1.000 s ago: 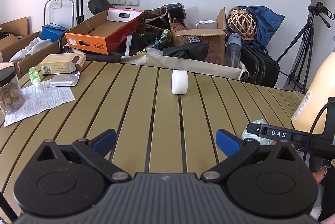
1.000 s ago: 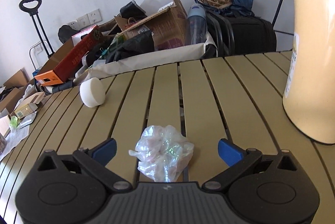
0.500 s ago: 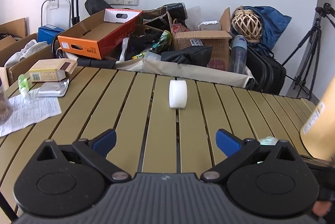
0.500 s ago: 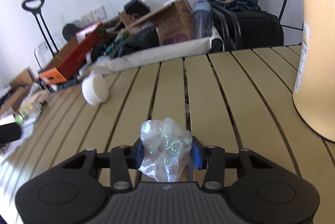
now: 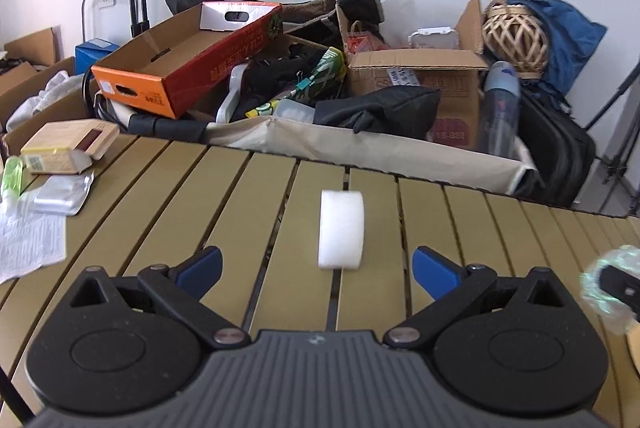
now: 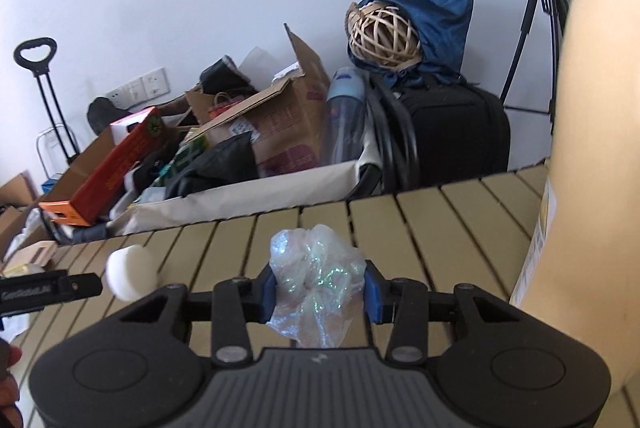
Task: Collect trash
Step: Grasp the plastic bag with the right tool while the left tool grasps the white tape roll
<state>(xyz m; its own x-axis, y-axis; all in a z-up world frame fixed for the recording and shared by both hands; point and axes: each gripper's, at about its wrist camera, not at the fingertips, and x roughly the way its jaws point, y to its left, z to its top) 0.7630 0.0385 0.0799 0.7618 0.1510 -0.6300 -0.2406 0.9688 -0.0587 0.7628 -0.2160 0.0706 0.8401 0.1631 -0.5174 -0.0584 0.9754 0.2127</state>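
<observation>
A crumpled, iridescent plastic wrapper is pinched between the blue pads of my right gripper, which is shut on it and holds it above the slatted olive table. The left wrist view catches the same wrapper at its right edge. My left gripper is open. A white foam roll stands on edge just ahead of its fingertips, roughly centred between them and untouched. The right wrist view shows this roll at the left, beside the left gripper's black body.
A tall cream container stands on the table at the right. A small cardboard box, a green bottle, a foil packet and a printed sheet lie at the table's left. Boxes and bags are piled beyond the far edge.
The right gripper shut on the plastic wrapper and lifted it off the table. The left gripper moved toward the white roll, which now looks larger and sits close to its fingertips.
</observation>
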